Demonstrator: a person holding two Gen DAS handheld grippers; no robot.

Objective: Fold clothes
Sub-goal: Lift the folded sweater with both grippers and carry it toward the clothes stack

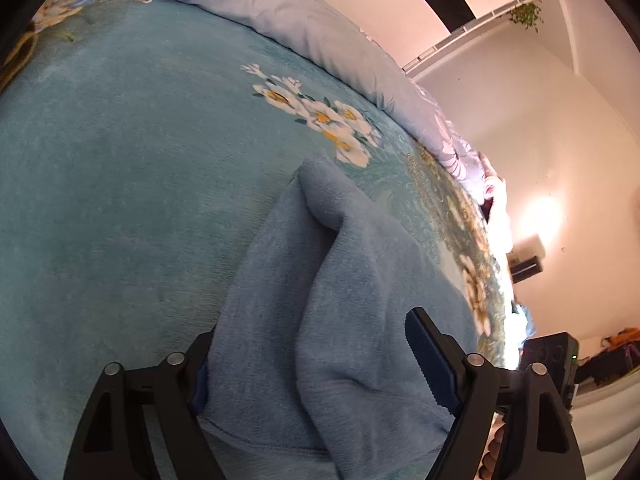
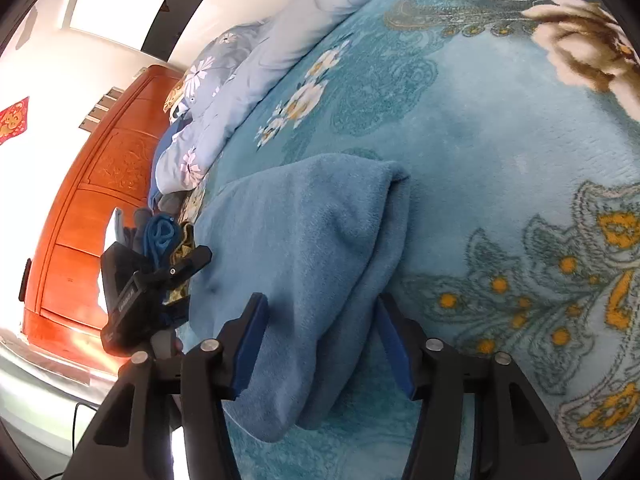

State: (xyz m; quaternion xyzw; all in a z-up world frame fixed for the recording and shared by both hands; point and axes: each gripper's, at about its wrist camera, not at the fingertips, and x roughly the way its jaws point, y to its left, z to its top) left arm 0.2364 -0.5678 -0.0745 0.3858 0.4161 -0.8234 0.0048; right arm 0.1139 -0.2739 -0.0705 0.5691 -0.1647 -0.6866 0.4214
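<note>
A light blue fleece garment [image 1: 320,280] lies bunched in soft folds on the teal flowered blanket [image 1: 120,200]. My left gripper [image 1: 312,328] straddles its near part with the jaws wide. The garment passes between the fingers, and the left finger is partly hidden behind the fabric. In the right wrist view the same garment [image 2: 304,232] runs between the blue pads of my right gripper [image 2: 322,300]. The jaws stand apart, and neither pad visibly presses the cloth. The left gripper's black housing [image 2: 128,292] shows beside the garment's left edge.
A pale blue flowered duvet [image 2: 248,60] is heaped along the far side of the bed. A small pile of dark and blue clothes [image 2: 164,236] sits beyond the garment. An orange wooden cabinet [image 2: 92,200] stands past the bed edge. The blanket [image 2: 500,140] extends to the right.
</note>
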